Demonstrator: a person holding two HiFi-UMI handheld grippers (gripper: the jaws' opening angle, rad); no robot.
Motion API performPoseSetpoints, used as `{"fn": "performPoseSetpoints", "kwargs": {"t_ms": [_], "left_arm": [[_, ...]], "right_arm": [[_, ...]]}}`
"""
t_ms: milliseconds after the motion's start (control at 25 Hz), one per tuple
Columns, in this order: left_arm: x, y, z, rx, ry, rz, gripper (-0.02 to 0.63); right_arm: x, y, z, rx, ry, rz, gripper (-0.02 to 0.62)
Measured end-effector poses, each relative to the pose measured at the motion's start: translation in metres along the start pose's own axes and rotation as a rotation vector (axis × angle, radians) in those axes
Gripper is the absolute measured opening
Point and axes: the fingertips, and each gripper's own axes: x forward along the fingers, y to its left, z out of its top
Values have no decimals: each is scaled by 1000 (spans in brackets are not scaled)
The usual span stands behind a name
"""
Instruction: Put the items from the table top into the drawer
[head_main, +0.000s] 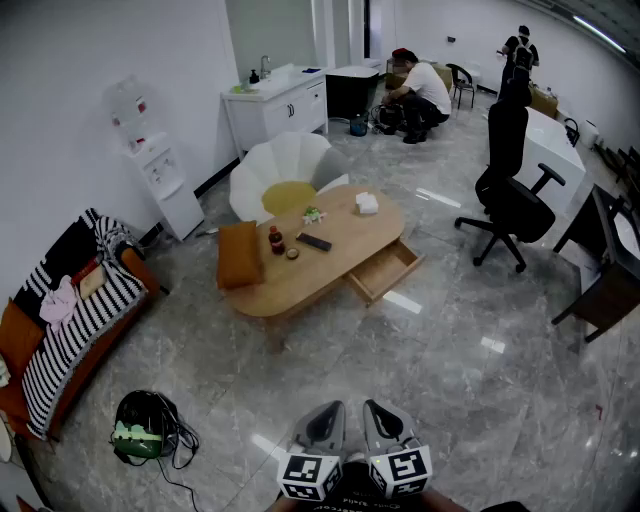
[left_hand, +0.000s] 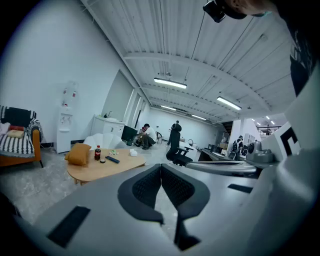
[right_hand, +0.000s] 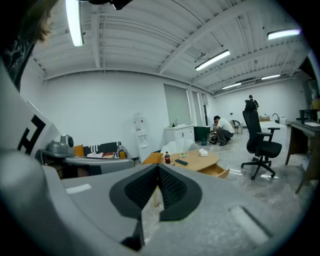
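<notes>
Head view: holding left gripper (head_main: 328, 412) and right gripper (head_main: 376, 412) side by side, well short of the table (head_main: 330, 275), nothing picked yet. Bottle (head_main: 276, 240), remote (head_main: 313, 242), white pack (head_main: 367, 203) and small green item (head_main: 313, 214) sitting on the table top. Drawer (head_main: 385, 270) hanging open off the table's near-right edge. Cushion (head_main: 240, 255) lying at the table's left end.

Left gripper view: showing pads touching tip to tip, nothing between. Table sitting far off, left of the tips.

Right gripper view: same, jaws together and empty. Table and open drawer lying ahead.

Risks, as judged: tipping the bottle if arriving with jaws closed; knocking the projecting drawer front on approach. Floor before the table looking open. Office chair (head_main: 510, 190) standing well right of the table. Cable bundle (head_main: 145, 428) lying near-left of it, tripping only on a leftward drift.
</notes>
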Motion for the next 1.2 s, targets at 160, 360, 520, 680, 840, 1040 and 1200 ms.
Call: {"fn": "performPoseSetpoints", "kwargs": {"t_ms": [160,360,520,680,840,1040,1200], "left_arm": [[-3,1,2,8,-9,3,11],[-9,7,-1,-5,-21,23,11],[-6,10,-5,-16,-11,19,11],[6,12,-5,-13,-6,-5,11],[29,27,-2,-31,9,-26,11],[64,45,14,-15,23,-67,11],[94,70,34,9,26,-96,11]], "right_arm": [[-1,4,-1,-9,-4,6,3],[-2,9,0,-11,-16,15,3],[0,8,-2,1,-7,8,3],[9,2,-4,18,6,-6,3],[30,-4,1,-2,-11,-24,3],[63,-23,13,7,-11,-68,3],[103,-27,32,22,-14,-70,3]]}}
